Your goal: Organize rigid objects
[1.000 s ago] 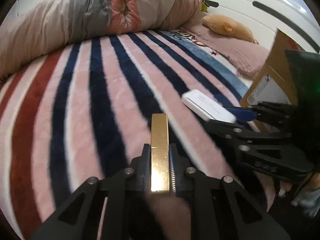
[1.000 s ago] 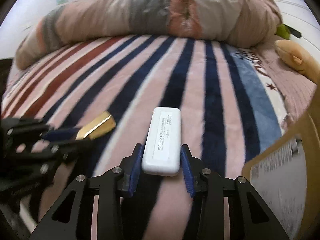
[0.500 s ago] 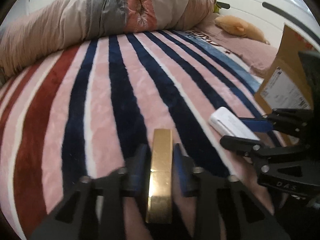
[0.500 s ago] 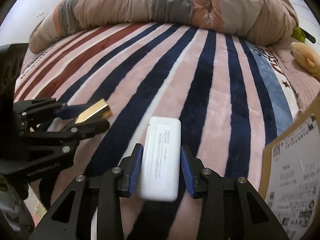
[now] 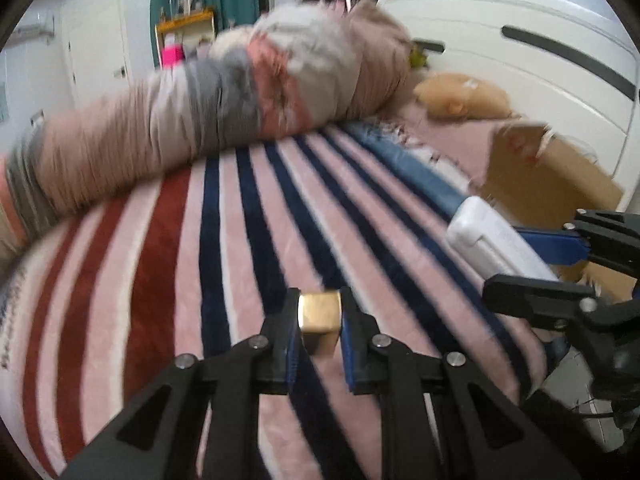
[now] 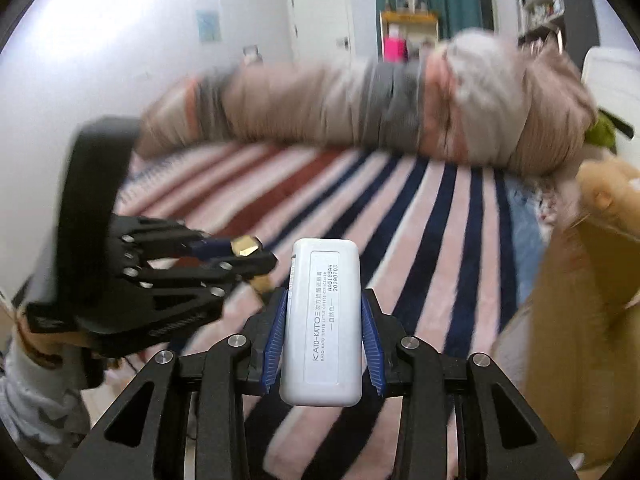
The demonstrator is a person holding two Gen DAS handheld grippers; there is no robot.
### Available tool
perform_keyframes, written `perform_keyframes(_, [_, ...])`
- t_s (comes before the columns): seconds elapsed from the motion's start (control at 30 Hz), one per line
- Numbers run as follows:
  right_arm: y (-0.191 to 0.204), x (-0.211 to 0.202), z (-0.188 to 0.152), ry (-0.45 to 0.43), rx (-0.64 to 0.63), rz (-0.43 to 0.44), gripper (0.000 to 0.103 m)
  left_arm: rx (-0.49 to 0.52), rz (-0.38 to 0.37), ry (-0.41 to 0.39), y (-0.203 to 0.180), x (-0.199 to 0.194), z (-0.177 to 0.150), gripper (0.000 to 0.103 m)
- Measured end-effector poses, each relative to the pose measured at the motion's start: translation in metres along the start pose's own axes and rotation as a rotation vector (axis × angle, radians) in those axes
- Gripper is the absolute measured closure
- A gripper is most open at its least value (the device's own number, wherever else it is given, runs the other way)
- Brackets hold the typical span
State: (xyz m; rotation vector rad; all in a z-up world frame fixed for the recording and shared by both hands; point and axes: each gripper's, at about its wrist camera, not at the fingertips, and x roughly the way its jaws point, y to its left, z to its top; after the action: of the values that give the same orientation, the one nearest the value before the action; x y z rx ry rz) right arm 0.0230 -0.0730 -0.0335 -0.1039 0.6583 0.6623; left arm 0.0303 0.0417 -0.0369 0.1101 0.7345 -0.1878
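Above the striped blanket (image 5: 248, 240) on the bed, my left gripper (image 5: 319, 320) squeezes the gold bar (image 5: 319, 316) and my right gripper (image 6: 322, 328) squeezes the white case (image 6: 322, 320), pointing straight ahead, nearer the cardboard box (image 6: 580, 340) on its right.
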Motion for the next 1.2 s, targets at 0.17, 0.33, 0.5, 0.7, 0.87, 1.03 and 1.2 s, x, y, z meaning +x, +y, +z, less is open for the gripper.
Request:
perform_keyframes(0.17, [-0.033,-0.075,0.007,-0.13,0.04,-0.023,0.072,0.053,-0.023,-0.105,-0.046,-0.045,0.043,0.088])
perform_keyframes(0.33, [-0.083,-0.123,-0.001,-0.167,0.08,-0.102,0.072,0.097,-0.106,-0.156,-0.099,-0.063,0.079,0.088])
perform_keyframes(0.5, [-0.133,-0.134,-0.021,-0.124,0.155,-0.147,0.072,0.148,-0.2,-0.146,-0.154,-0.058,0.104,0.088])
perform_keyframes(0.7, [-0.17,-0.115,-0.044,-0.04,0.203,-0.171,0.072,0.21,-0.275,-0.089,-0.2,-0.034,0.122,0.088])
perform_keyframes(0.87, [-0.183,-0.094,-0.057,0.034,0.199,-0.202,0.071,0.23,-0.287,-0.02,-0.214,-0.004,0.117,0.088])
perform_keyframes(1.03, [-0.183,-0.087,-0.061,0.043,0.17,-0.23,0.071,0.253,-0.314,0.036,-0.216,0.017,0.107,0.088])
perform_keyframes(1.2, [-0.183,-0.084,-0.062,0.049,0.164,-0.235,0.071,0.281,-0.329,0.076,-0.22,0.032,0.1,0.088])
